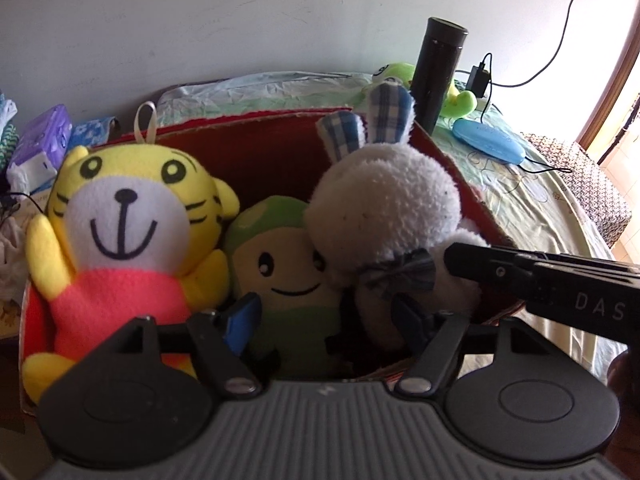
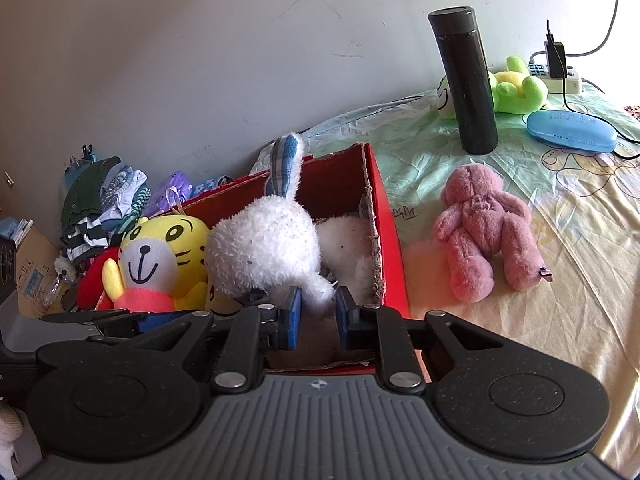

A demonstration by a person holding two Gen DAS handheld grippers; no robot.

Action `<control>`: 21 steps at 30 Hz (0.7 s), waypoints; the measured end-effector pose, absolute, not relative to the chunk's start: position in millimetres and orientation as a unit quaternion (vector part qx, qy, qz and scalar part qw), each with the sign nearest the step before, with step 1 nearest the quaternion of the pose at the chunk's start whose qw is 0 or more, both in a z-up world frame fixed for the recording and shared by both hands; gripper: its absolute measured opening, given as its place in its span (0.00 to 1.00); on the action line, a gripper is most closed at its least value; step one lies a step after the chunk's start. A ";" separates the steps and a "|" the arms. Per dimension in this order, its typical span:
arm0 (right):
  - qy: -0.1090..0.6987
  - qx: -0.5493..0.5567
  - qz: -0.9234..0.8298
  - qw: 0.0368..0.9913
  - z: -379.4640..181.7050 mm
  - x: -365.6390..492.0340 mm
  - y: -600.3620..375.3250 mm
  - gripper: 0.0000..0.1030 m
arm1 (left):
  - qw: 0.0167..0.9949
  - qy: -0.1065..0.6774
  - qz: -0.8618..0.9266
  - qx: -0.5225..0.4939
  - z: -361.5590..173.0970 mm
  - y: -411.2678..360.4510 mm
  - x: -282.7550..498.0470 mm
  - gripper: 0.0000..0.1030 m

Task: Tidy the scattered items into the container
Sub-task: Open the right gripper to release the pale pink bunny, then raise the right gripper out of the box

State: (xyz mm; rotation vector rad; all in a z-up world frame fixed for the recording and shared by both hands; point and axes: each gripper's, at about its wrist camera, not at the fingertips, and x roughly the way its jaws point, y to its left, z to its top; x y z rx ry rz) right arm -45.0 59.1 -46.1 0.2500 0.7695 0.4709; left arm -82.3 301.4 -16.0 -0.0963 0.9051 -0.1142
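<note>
A red cardboard box [image 1: 256, 152] [image 2: 384, 216] holds a yellow tiger plush [image 1: 132, 216] [image 2: 160, 256], a green mushroom plush [image 1: 288, 264] and a white rabbit plush [image 1: 384, 216] [image 2: 264, 248]. My left gripper [image 1: 332, 320] is open above the box's near edge, over the mushroom plush, holding nothing. My right gripper [image 2: 318, 312] is narrowly open around the rabbit's lower limb; whether the pads press it is unclear. A pink teddy [image 2: 488, 232] lies face down on the bedsheet right of the box. A green frog plush [image 2: 520, 88] [image 1: 460, 100] lies at the back.
A black flask [image 2: 468, 80] [image 1: 436, 72] stands behind the box. A blue glasses case [image 2: 572, 132] [image 1: 488, 140], a power strip [image 2: 560, 76] and cables lie at the back right. Folded clothes [image 2: 104, 204] and a purple tissue pack [image 1: 44, 140] sit left.
</note>
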 end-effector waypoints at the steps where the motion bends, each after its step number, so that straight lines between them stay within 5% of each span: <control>1: 0.370 0.118 0.226 0.894 -46.1 -45.7 60.4 0.18 | 0.895 0.440 -0.055 -0.053 -17.7 303.8 -80.9 0.76; 21: 0.369 0.110 0.221 0.896 -45.9 -51.1 64.5 0.19 | 0.893 0.445 -0.040 -0.063 -21.3 305.5 -82.1 0.84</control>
